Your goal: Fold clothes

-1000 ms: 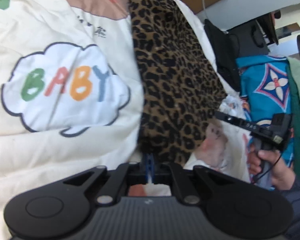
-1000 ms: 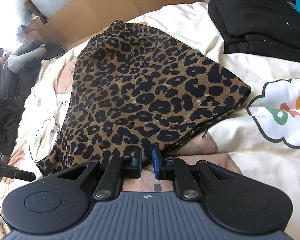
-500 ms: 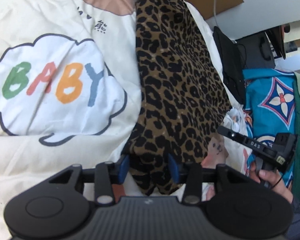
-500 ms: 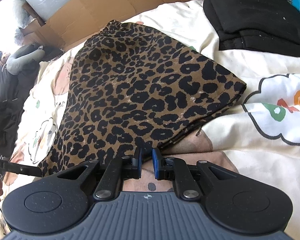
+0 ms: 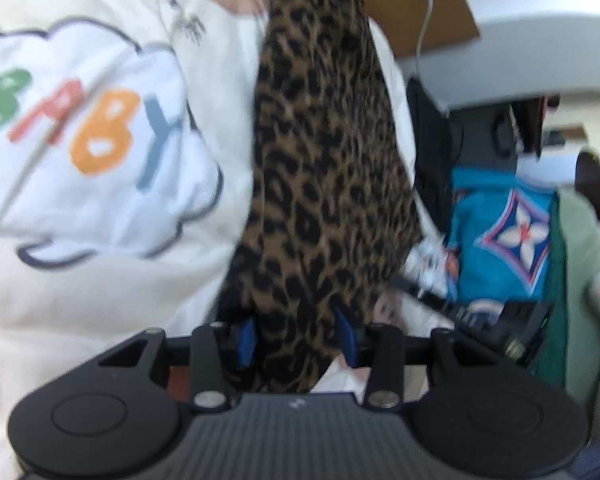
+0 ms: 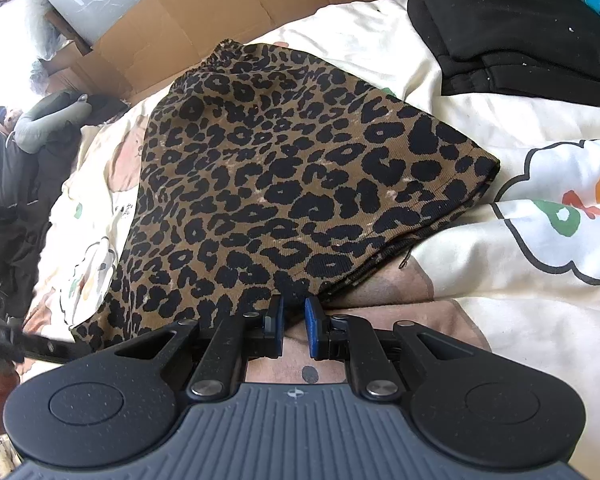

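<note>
A leopard-print garment lies folded on a cream bedspread printed with a "BABY" cloud. In the left wrist view my left gripper straddles the garment's near corner. Its jaws are closing, the fabric fills the gap between the blue pads, and I see no firm pinch; the picture is blurred. In the right wrist view my right gripper is nearly closed, with the garment's hem bunched between its fingertips. A hand holds it low at the right of the left wrist view.
Folded black clothes lie on the bed at the far right. Flattened cardboard stands behind the bed. A blue flower-patterned cloth and a green cloth sit beside the garment. A person sits off the bed at the left.
My left gripper went from shut to open and sank toward the garment's near corner, so the fabric now lies between its jaws. The right gripper stayed put with the same narrow gap.
</note>
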Tool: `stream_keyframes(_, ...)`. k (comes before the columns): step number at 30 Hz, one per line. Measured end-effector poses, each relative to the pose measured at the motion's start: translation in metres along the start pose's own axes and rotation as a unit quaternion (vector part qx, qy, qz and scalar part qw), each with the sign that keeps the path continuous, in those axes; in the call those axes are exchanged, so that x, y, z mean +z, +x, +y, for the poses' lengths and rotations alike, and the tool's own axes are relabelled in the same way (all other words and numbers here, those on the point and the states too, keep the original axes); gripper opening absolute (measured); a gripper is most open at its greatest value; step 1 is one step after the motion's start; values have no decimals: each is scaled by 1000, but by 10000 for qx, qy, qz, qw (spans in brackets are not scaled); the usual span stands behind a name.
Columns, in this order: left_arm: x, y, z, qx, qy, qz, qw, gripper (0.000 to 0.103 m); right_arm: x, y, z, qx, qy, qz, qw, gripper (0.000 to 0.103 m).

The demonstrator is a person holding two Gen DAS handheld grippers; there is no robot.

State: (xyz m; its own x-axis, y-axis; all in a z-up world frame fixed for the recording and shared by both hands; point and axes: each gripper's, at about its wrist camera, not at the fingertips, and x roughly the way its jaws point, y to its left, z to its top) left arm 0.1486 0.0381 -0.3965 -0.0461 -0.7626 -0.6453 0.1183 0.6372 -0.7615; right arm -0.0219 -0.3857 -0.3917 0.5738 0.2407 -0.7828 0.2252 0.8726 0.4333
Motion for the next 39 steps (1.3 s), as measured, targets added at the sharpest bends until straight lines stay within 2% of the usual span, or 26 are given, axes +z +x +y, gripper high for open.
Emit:
stream_keyframes(1, -1, 3, -1, 21, 36, 50, 10000, 32, 0, 0, 0, -2, -12, 5, 10000, 13)
stream_keyframes(2, -3, 4, -3, 45, 72, 82, 9999, 15, 1, 0, -1, -10, -17, 6, 10000, 13)
stream_keyframes(3, -3, 4, -3, 45, 83, 85, 9999, 6, 1, 0, -1, -15, -9, 6, 10000, 13)
stream_keyframes(5, -3, -1, -2, 14, 33, 25, 10000, 3, 2, 0, -2, -21, 0, -6, 10000, 13)
stream_keyframes(11, -3, -18, 1, 292, 148, -178, 9993, 2, 2, 1, -3, -14, -2, -21, 10000, 13)
stream_keyframes(15, -6, -3, 7, 601, 126, 52, 9981, 3, 0, 5, -7, -116, -39, 91, 9999, 13)
stream_keyframes(18, -7, 1, 4, 612, 162, 189, 9978, 6, 2, 2, -12, -166, -32, 65, 9998, 13)
stream_keyframes(23, -6, -11, -2, 674, 359, 266, 9967, 16, 13, -11, -26, -339, 89, -233, 9991, 13)
stream_keyframes(28, -2, -38, -7, 632, 552, 112, 9964, 16, 30, -23, -47, -624, 238, -645, 9957, 13)
stream_keyframes(32, 9, -56, -10, 638, 694, -99, 9955, 16, 44, -24, -60, -879, 274, -804, 9925, 13)
stream_keyframes(34, 14, -58, -12, 580, 716, -185, 9956, 16, 50, -21, -65, -1013, 281, -820, 9911, 18)
stream_keyframes(36, 17, -53, -16, 525, 789, -177, 9953, 16, 52, -15, -67, -1090, 261, -757, 9908, 37)
stream_keyframes(37, 18, -50, -19, 513, 846, -156, 9950, 16, 53, -12, -68, -1130, 216, -706, 9909, 42)
stream_keyframes(39, 18, -41, -23, 525, 995, -85, 9936, 16, 52, -6, -69, -1204, 172, -632, 9906, 42)
